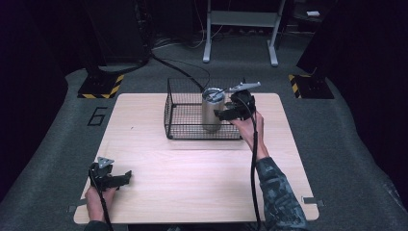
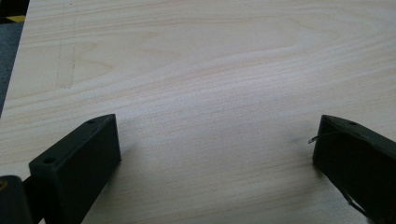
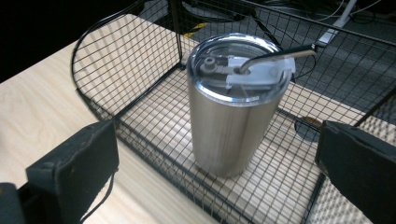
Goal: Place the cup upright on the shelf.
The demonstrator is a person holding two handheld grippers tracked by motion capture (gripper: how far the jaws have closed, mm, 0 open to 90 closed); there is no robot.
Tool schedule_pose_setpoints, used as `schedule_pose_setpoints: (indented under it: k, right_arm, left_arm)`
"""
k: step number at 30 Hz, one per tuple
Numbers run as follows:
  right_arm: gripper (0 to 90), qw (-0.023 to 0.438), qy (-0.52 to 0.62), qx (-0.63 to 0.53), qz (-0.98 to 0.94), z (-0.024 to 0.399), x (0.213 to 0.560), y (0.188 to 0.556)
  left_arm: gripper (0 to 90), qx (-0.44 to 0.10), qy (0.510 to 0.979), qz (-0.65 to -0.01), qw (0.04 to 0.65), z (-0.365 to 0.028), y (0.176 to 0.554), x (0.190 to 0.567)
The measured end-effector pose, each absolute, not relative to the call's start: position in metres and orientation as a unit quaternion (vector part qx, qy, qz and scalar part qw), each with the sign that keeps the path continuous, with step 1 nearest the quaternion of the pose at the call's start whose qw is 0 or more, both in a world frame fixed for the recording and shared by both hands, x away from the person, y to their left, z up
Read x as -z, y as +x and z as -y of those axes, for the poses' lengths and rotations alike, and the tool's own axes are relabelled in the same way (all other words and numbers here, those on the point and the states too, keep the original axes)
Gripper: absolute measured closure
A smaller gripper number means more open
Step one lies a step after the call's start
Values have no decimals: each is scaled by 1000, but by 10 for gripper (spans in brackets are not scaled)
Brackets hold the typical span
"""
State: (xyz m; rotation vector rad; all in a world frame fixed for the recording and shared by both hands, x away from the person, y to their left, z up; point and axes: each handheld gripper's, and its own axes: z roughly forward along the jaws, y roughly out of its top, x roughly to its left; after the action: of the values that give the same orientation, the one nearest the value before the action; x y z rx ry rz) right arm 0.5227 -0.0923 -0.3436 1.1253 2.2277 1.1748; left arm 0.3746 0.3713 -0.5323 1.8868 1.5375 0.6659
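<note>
A steel tumbler point(image 1: 210, 111) point(image 3: 233, 116) with a clear lid and a bent metal straw point(image 3: 275, 55) stands upright inside a black wire basket point(image 1: 183, 132) point(image 3: 135, 60) at the back middle of the wooden table point(image 1: 192, 178). My right gripper point(image 1: 222, 114) point(image 3: 217, 158) is open at the basket's right side, its jaws spread on either side of the tumbler and apart from it. My left gripper point(image 1: 129, 176) point(image 2: 217, 154) rests open near the front left of the table, with bare wood between its jaws.
Beyond the table lie grey carpet, black stands with yellow-black striped bases point(image 1: 101, 86), a white frame's legs point(image 1: 240, 29) and cables. A "6" point(image 1: 97, 115) is marked on the floor at the left.
</note>
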Motion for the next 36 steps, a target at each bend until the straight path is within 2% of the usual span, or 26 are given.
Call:
schedule_pose_setpoints:
  k: [8, 17, 29, 36]
  right_arm:
    - [0, 205, 380, -423, -796, 113, 339, 483]
    - [0, 219, 376, -421, -796, 132, 349, 449]
    - [0, 228, 407, -408, -785, 175, 389, 406]
    - [0, 225, 442, -396, -773, 204, 427, 386]
  left_arm:
    - [7, -250, 712, -581, 304, -371, 375, 532]
    - [8, -251, 712, -581, 304, -371, 374, 532]
    - [8, -252, 712, -581, 304, -371, 374, 532]
    - [8, -252, 712, -581, 303, -371, 374, 532]
